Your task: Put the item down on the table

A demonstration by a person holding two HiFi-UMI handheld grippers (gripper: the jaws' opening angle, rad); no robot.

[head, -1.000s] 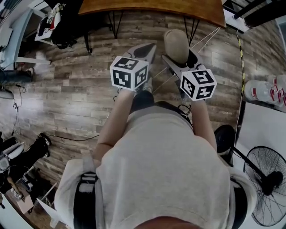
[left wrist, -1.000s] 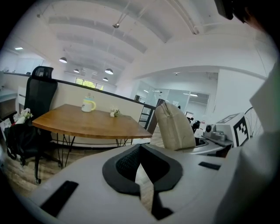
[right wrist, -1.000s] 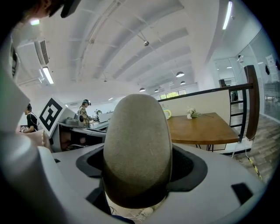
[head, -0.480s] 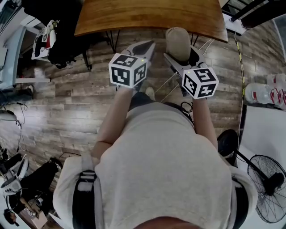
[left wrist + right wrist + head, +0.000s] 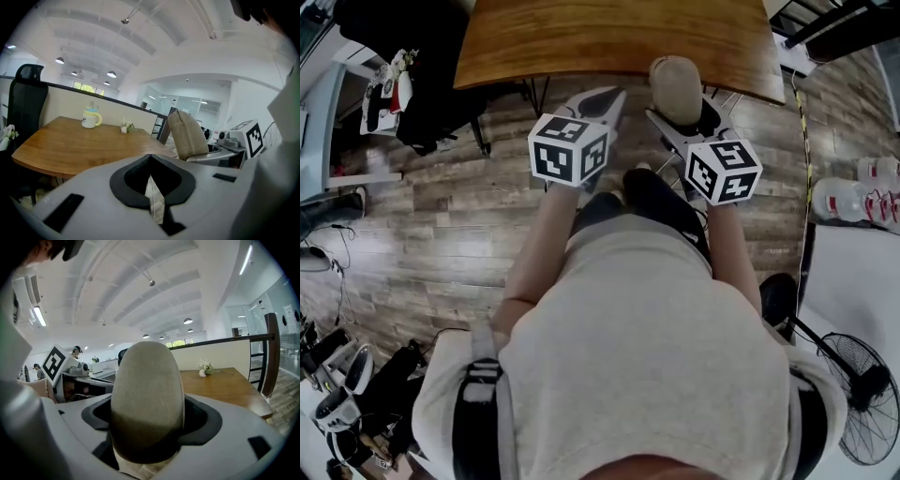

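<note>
The wooden table sat straight ahead of the person, its near edge just past both grippers. Nothing had been set down near that edge; the only things on the top were far off.

The item, a beige, rounded, pouch-like thing, was not on the table. It was in the air, in the right gripper, and in the head view its tip overlapped the table's near edge. The jaws were clamped on its lower part from both sides, leaving the rounded end free. My read is that it was gripped low so the free end could go over the tabletop first.

Its long axis ran along the jaws, out and away from the person toward the table, rounded end leading. From the left gripper view it stood close to upright, with a slight lean. I could not tell which face was front or back.

The left gripper was beside the right one, a little apart from it and not touching the item. Its jaws were pressed together, with only a thin pale slit at the seam and nothing held that I could make out. It looked like it was simply kept out of the way.

A pale mug with a yellow handle and a small sprig of white flowers stood at the far side, well apart from the likely drop spot.
</note>
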